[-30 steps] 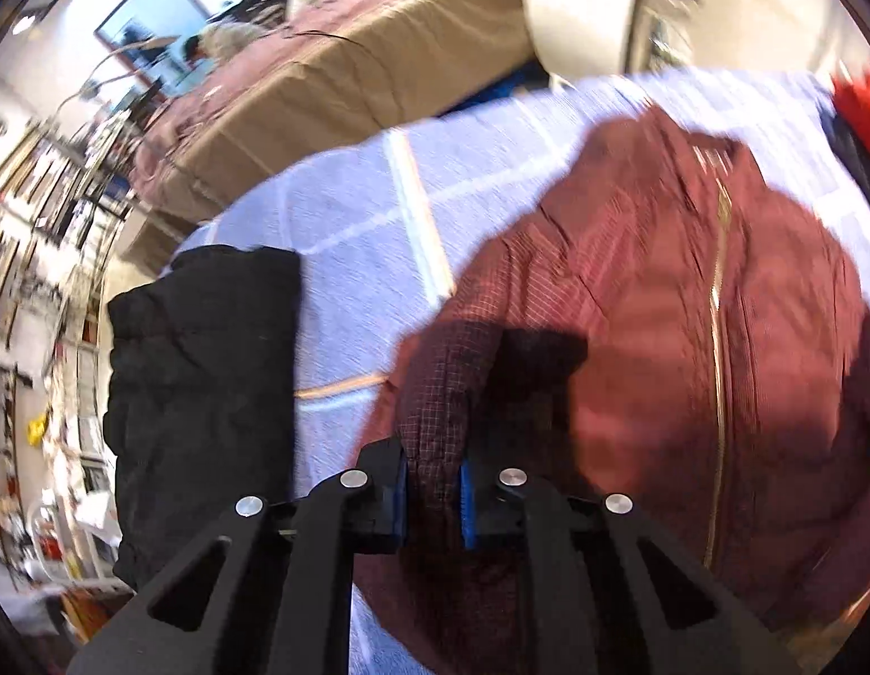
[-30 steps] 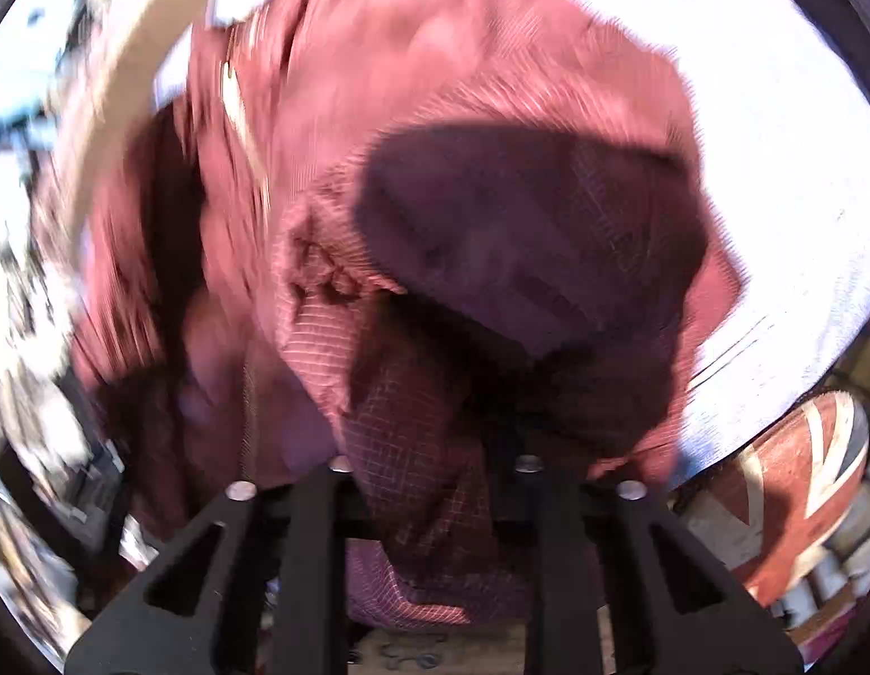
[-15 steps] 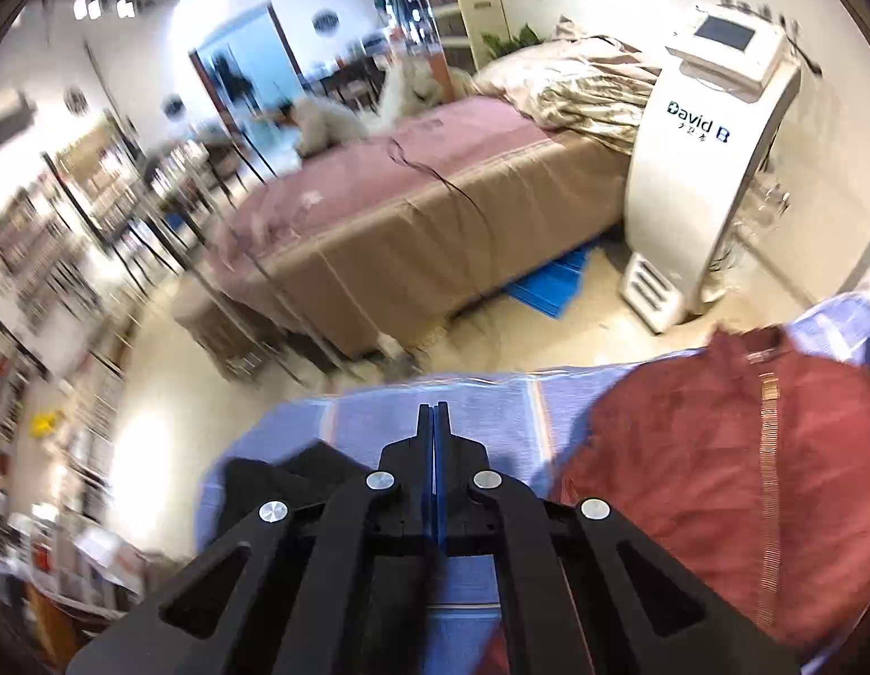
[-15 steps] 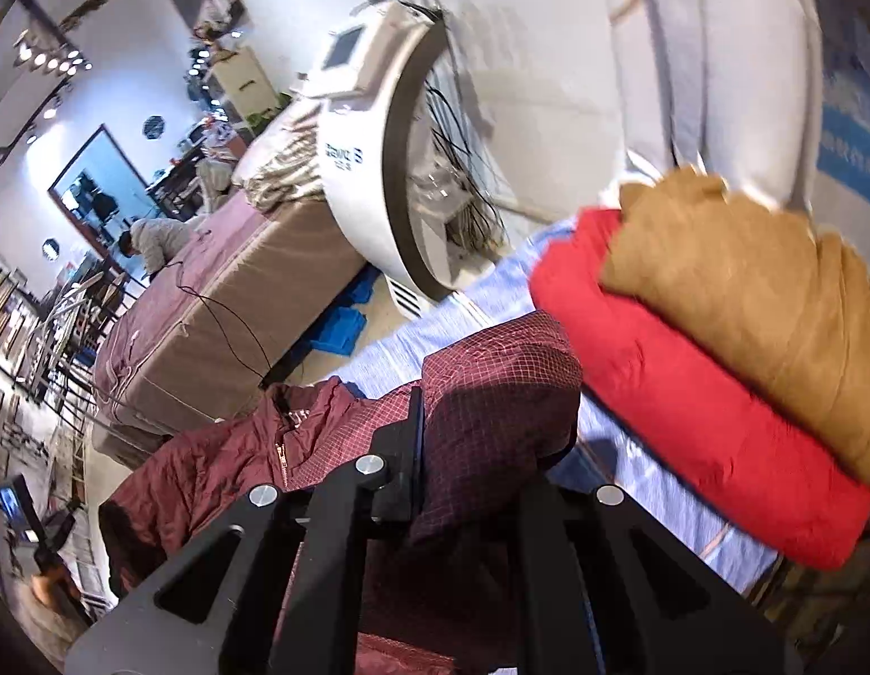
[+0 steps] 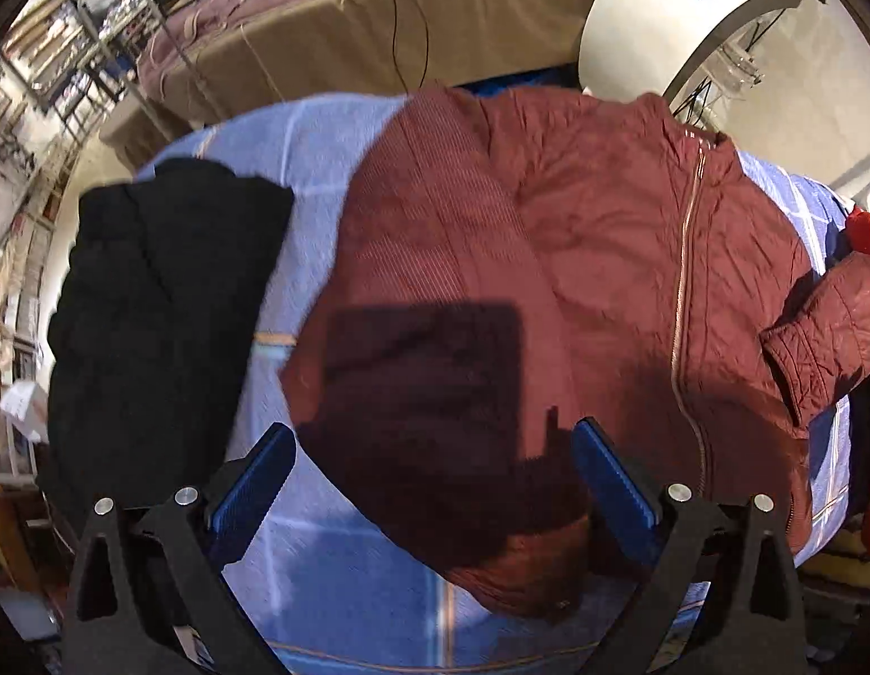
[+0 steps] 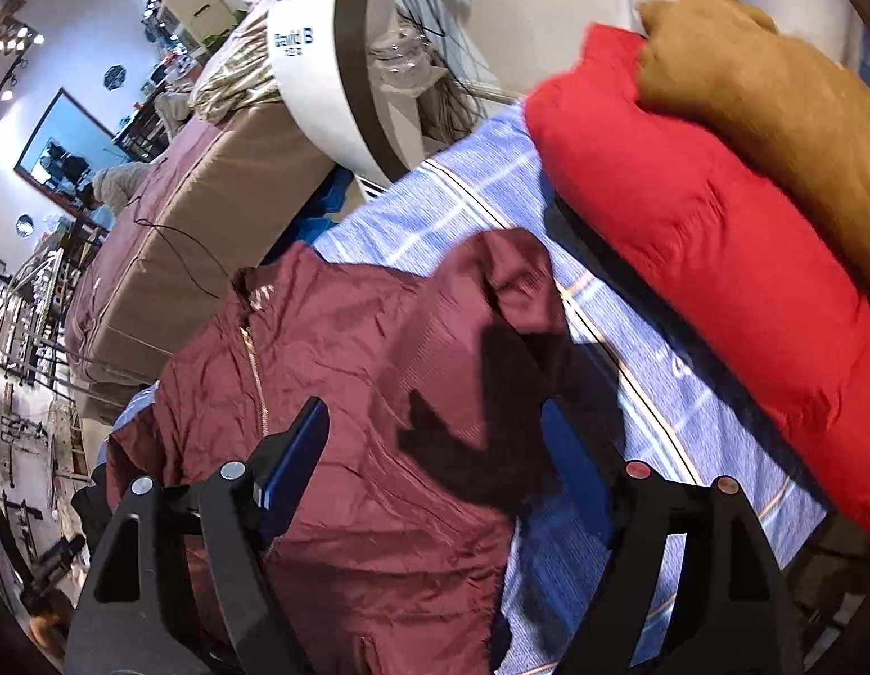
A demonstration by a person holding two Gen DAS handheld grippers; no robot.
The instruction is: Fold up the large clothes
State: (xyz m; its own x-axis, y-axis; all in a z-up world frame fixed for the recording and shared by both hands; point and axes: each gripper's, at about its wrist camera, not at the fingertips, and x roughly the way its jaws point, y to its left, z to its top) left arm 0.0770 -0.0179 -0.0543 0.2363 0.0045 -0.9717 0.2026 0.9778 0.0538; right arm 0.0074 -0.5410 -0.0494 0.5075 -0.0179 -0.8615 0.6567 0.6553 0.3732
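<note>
A maroon quilted jacket lies spread on a blue plaid sheet through the middle of the left wrist frame, its gold zipper running down the right of centre and 1 sleeve laid across the body toward the lower left. The left gripper hangs over that sleeve at the bottom of the frame, its jaws opening, the blue pads set wide apart with cloth below the gap and neither pad pressing on it. A folded black garment sits at the left of the frame, just beside the jacket on the same sheet. In the right wrist frame the right gripper is at the bottom centre above the jacket, its jaws also opening and free of the fabric. At the upper right of that frame a folded red garment rests on the sheet with a tan garment stacked on top. A white machine stands beyond the sheet at the top, and a brown covered bed fills the upper left of the left wrist frame
</note>
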